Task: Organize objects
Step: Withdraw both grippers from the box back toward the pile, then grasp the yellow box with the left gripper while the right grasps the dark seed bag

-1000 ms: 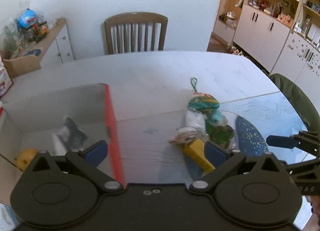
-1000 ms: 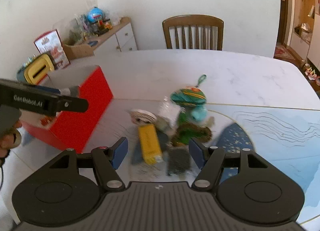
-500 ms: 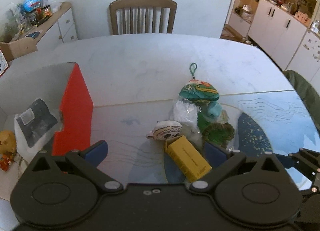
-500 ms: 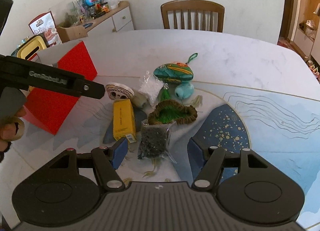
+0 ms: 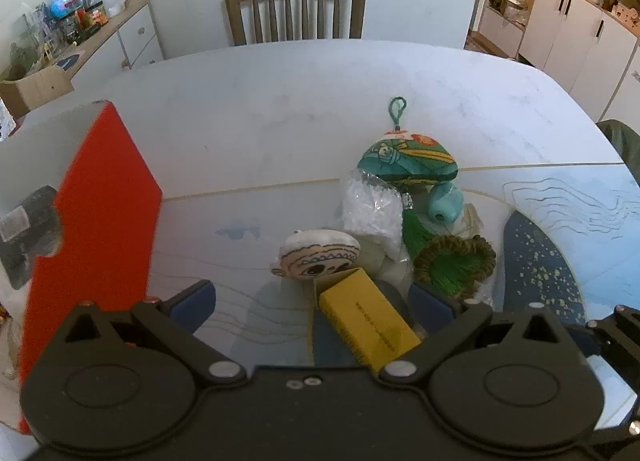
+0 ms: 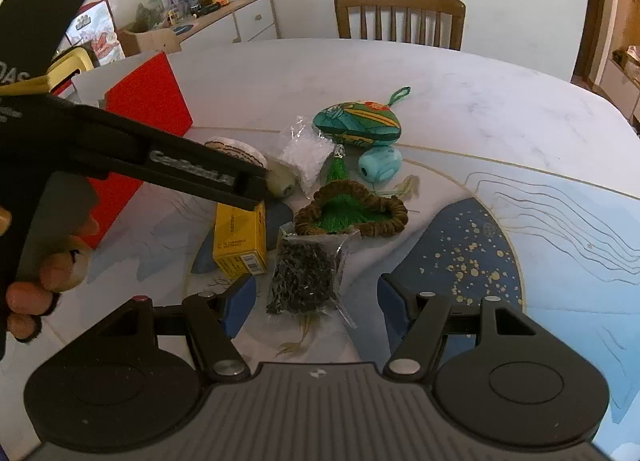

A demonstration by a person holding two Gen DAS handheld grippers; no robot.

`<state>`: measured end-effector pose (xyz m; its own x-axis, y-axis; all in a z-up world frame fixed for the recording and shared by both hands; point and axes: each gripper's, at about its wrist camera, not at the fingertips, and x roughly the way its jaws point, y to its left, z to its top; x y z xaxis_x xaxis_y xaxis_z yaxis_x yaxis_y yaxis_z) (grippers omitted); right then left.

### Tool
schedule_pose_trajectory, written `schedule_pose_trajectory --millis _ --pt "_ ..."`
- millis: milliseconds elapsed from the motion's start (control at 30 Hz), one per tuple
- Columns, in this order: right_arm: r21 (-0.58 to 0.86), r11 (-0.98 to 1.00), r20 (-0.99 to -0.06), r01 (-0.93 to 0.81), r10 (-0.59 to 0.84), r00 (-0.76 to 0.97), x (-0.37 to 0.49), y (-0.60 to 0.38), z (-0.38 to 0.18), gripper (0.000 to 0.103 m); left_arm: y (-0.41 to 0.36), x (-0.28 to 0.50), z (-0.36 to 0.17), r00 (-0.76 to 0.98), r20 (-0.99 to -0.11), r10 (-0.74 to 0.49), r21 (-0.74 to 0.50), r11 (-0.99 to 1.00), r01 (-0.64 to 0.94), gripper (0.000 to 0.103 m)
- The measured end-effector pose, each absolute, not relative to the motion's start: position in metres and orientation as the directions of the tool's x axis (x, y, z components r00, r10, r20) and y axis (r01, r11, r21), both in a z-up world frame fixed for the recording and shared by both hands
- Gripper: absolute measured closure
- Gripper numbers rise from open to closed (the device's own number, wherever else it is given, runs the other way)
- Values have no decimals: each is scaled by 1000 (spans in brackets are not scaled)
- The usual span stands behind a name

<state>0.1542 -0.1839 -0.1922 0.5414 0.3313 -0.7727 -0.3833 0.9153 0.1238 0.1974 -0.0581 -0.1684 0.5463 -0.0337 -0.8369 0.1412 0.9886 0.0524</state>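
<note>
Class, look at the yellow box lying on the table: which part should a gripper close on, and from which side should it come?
Grip the yellow box across its two long side faces, near the middle, coming down from above. It lies flat, and those faces look narrow enough for the open left gripper already over it. Its far end sits close against the face plush, so a level approach seems awkward.

A yellow box (image 6: 239,245) lies flat beside a clear bag of dark bits (image 6: 306,275), a green-lined woven nest (image 6: 352,210) and a green pouch (image 6: 357,124), right of a red box (image 5: 94,221).
</note>
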Motion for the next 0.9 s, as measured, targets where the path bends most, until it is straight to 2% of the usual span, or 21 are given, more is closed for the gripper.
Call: schedule_pose_trajectory --millis 500,567,633,767,900 --pt "94 915 -787 -392 309 534 164 -175 -211 37 -64 199 -192 529 -849 10 104 984 148 5" --pt "90 914 -786 -395 309 536 165 -174 -212 40 -62 198 -193 526 -850 19 111 983 145 7" --pt "86 912 -785 -400 310 536 165 -172 -212 42 -59 199 -196 518 -855 26 115 983 142 13" --pt "84 909 -782 -407 314 539 164 -170 -212 48 -53 196 -197 530 -847 25 117 983 142 18" --pt "86 910 -779 -407 316 542 163 -168 -212 54 -51 192 -196 547 -837 6 115 980 164 34"
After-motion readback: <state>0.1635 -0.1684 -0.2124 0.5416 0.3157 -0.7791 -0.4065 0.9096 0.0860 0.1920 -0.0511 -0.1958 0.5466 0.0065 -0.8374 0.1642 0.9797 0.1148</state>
